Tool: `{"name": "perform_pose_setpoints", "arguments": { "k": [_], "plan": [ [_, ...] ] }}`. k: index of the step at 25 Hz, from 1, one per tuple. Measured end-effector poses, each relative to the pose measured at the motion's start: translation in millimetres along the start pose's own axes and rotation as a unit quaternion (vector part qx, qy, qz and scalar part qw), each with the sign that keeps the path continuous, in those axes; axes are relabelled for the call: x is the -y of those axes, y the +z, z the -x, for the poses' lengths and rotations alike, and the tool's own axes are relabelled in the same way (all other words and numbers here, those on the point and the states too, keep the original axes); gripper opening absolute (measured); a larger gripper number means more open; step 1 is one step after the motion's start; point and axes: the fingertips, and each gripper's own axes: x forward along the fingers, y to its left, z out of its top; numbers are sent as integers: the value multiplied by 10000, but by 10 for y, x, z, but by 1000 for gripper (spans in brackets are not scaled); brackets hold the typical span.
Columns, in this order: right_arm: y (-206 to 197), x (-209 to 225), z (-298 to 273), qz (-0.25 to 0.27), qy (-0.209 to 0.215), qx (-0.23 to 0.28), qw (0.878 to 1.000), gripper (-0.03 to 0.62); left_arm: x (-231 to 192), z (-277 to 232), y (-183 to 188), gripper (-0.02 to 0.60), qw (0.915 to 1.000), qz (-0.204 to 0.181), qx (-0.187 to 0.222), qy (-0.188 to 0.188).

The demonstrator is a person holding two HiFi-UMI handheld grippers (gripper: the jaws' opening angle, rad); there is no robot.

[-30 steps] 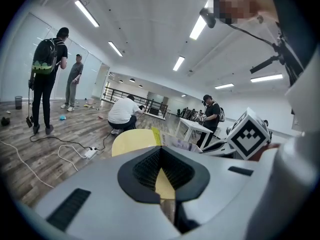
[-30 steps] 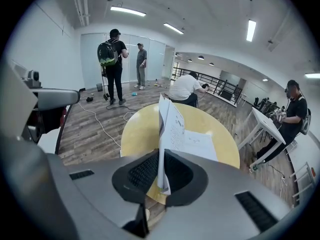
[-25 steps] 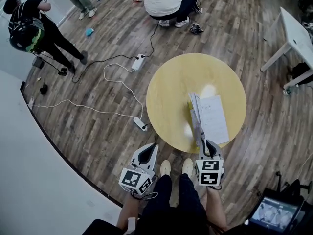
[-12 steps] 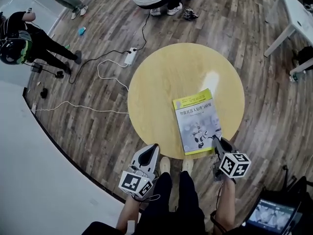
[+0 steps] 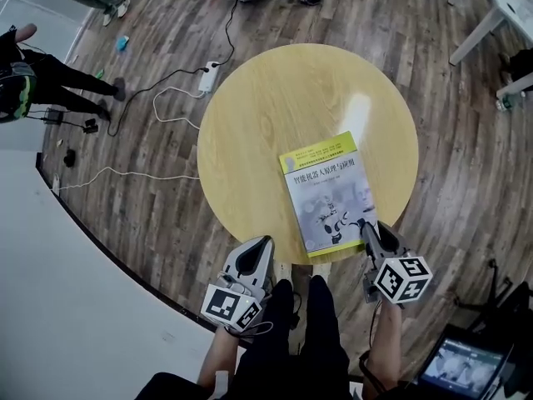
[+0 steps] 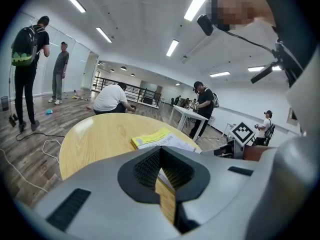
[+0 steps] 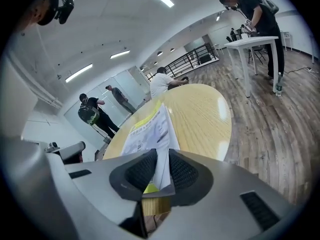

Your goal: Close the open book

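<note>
The book lies shut and flat, cover up, near the front of the round yellow table. My right gripper is at the book's near right corner. Its jaws are opening, and the cover's corner sits in the gap between the pads without being pinched. In the right gripper view the book stretches away across the table. My left gripper hovers just off the table's front edge, left of the book, its pads together on nothing. The left gripper view shows the book ahead and to the right of my left gripper.
Power strips and white cables trail over the wooden floor left of the table. People stand and crouch at the far side. A white table is at the upper right, and a screen sits by my right foot.
A second ago the right gripper held the cover standing upright. It swung the cover down to the right, and the book now lies shut. The left gripper stayed low at the table's edge.
</note>
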Motion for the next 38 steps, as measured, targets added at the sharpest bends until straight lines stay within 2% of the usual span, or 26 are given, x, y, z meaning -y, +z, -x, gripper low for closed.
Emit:
{"name": "perform_pose_setpoints", "arguments": {
  "k": [5,9,11,12,17,20,23,25,28,31,34,38],
  "plan": [
    [73,-33,127,349,-308,44,9989,75,1,92,135,-3,9999,-40,160,-22],
    [308,-36,406,694,-669,451,9943,73,33,220,260,-3,9995,-80,311,-18],
    [439,-181,518,879,-599,626,9924,69,91,293,357,-3,9990,-127,428,-41],
    [516,-289,575,1005,-558,728,9907,6,118,337,425,-3,9986,-157,507,-51],
    [934,-1109,951,1641,-115,1274,9781,4,216,682,898,-3,9948,-380,949,-24],
    [1265,-1776,1306,2162,228,1712,9609,5,341,960,1362,-3,9912,-442,1250,-31],
    [1563,-2422,1676,2607,556,2225,9378,3,524,1208,1941,-3,9821,-817,1689,-176],
    [1641,-2739,1874,2740,678,2456,9274,4,617,1390,2218,-3,9753,-1020,1941,-259],
    [1655,-3084,2065,2840,813,2660,9176,3,733,1637,2444,-3,9678,-1159,2209,-338],
    [1592,-3343,2229,2984,953,2775,9082,4,869,1813,2470,-3,9635,-1216,2344,-430],
    [1557,-3479,2329,2983,1036,2869,9044,4,957,1932,2496,-3,9601,-1282,2437,-480],
    [1444,-3445,2310,2810,989,2745,9143,5,984,2020,2462,-3,9603,-1282,2431,-469]
  ]
}}
